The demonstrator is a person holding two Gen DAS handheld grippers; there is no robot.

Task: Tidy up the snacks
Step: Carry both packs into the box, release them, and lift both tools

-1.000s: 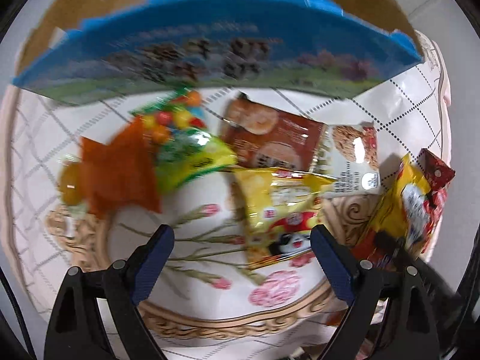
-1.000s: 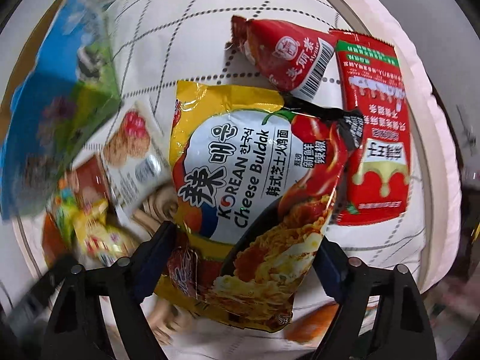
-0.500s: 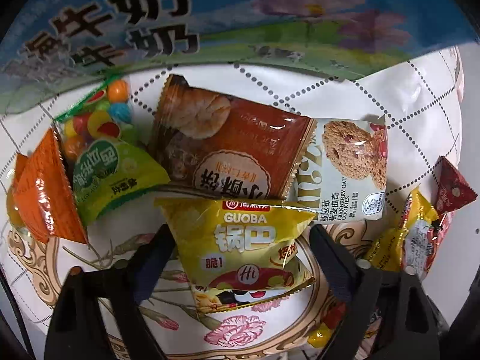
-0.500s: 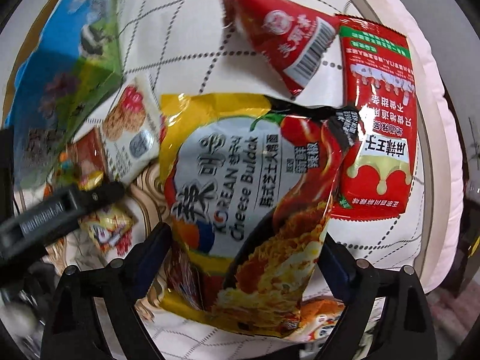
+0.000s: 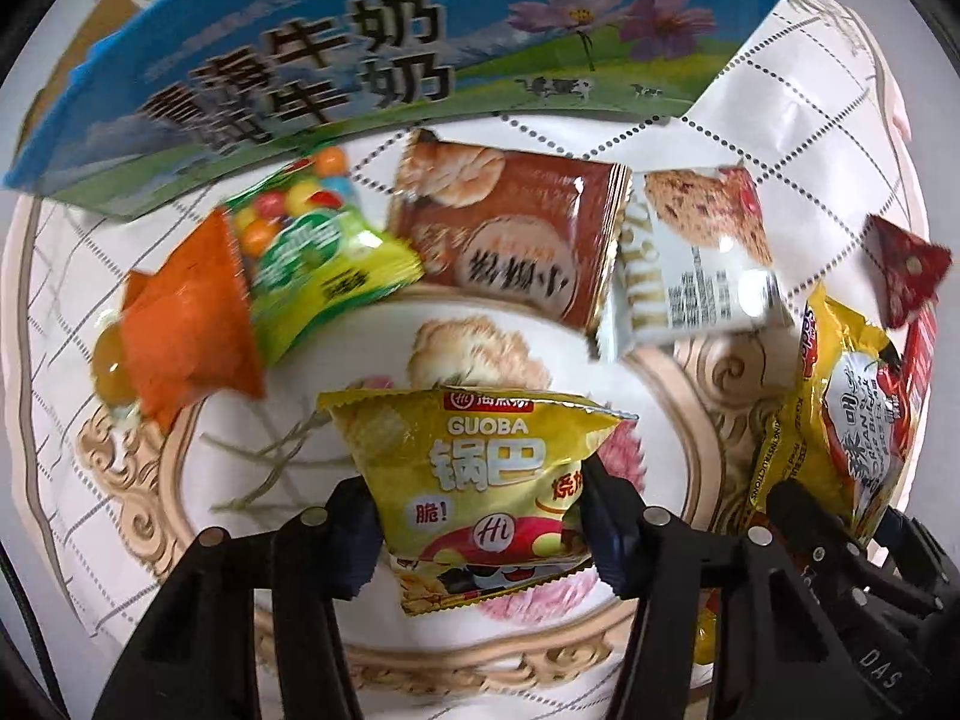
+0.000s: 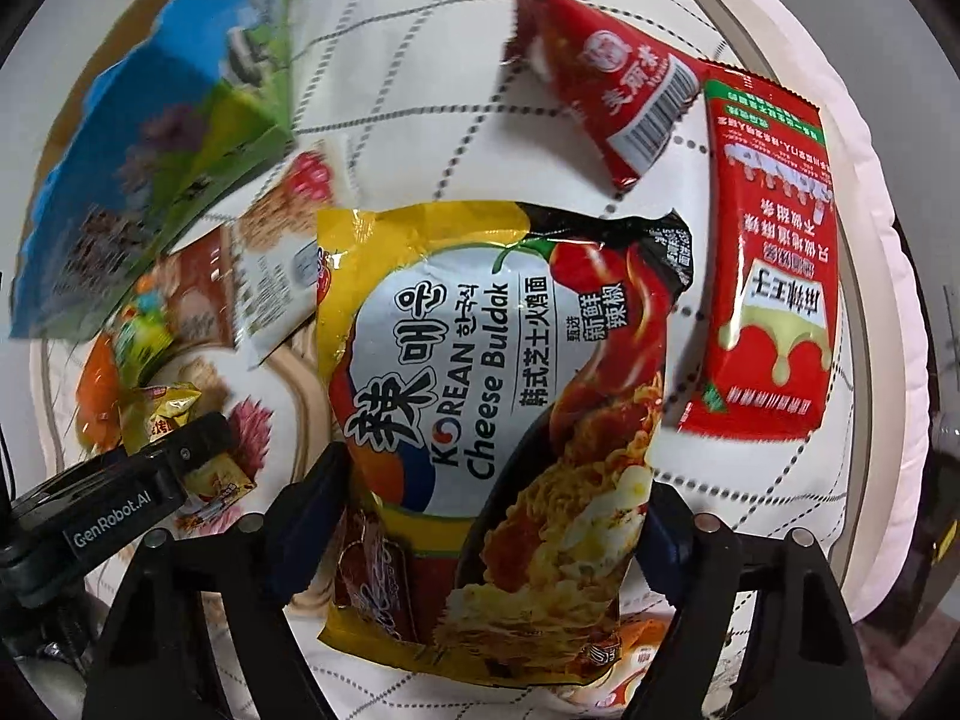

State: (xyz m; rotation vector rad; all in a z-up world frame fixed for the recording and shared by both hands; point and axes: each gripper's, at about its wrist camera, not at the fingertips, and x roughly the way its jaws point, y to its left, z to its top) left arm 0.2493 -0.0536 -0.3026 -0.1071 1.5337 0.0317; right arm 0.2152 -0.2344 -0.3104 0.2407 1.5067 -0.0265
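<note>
**Snack sorting: early stage, first two packs gripped**

Since earlier frame: left gripper (image 5: 480, 531) fingers closing on yellow GUOBA pack (image 5: 480, 480). Right gripper (image 6: 489, 516) fingers clamped wide on noodle packet (image 6: 498, 396). Other snacks remained scattered on tabletop (image 5: 750, 120); milk carton box (image 5: 372, 54) received nothing visible.

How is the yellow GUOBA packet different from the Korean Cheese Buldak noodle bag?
The GUOBA packet is small and almost all yellow; the Cheese Buldak noodle bag is much larger, yellow with red, black and a silver panel. The GUOBA packet sits between the closing jaws of the left gripper, its pads at the packet's sides; the noodle bag lies between the right gripper jaws, also closing. Both are sealed and on the patterned cloth.
</note>
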